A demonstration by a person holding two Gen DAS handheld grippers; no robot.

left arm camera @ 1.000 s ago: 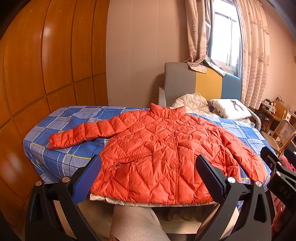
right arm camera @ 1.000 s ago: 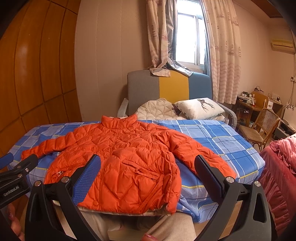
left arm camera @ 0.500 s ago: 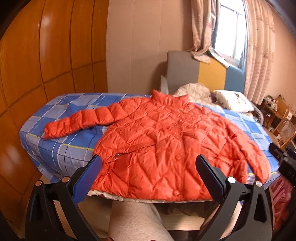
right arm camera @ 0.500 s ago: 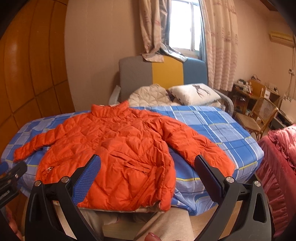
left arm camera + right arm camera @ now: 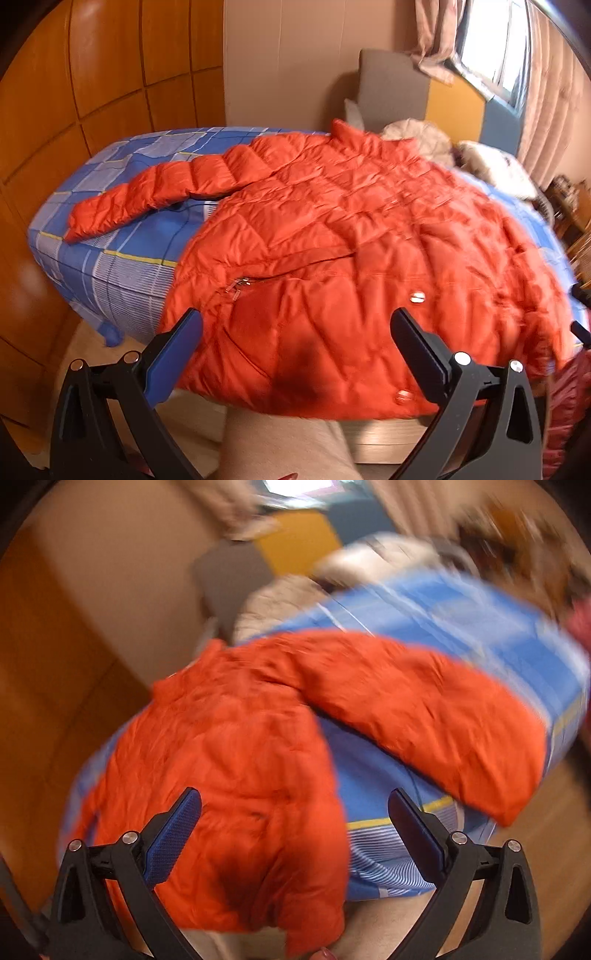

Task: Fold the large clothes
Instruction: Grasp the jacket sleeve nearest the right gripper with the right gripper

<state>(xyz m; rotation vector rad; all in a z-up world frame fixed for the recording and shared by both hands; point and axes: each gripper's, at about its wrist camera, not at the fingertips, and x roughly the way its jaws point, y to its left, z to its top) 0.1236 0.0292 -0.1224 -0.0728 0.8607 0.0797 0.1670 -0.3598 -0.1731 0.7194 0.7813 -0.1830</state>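
An orange quilted down jacket (image 5: 351, 251) lies front-up and spread flat on a bed with a blue plaid sheet (image 5: 110, 254), its hem hanging over the near edge and both sleeves stretched outward. The left hand-held gripper (image 5: 295, 354) hangs above the hem, jaws spread, gripping nothing. The right hand-held gripper (image 5: 293, 834), jaws likewise spread and empty, hangs over the jacket's right side; that view is blurred.

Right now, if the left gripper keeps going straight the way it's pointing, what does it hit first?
Most likely the lower front of the orange puffer jacket. The left gripper is open and points at the hem area near the bed's edge. Depth is hard to judge, but nothing else shows in between.
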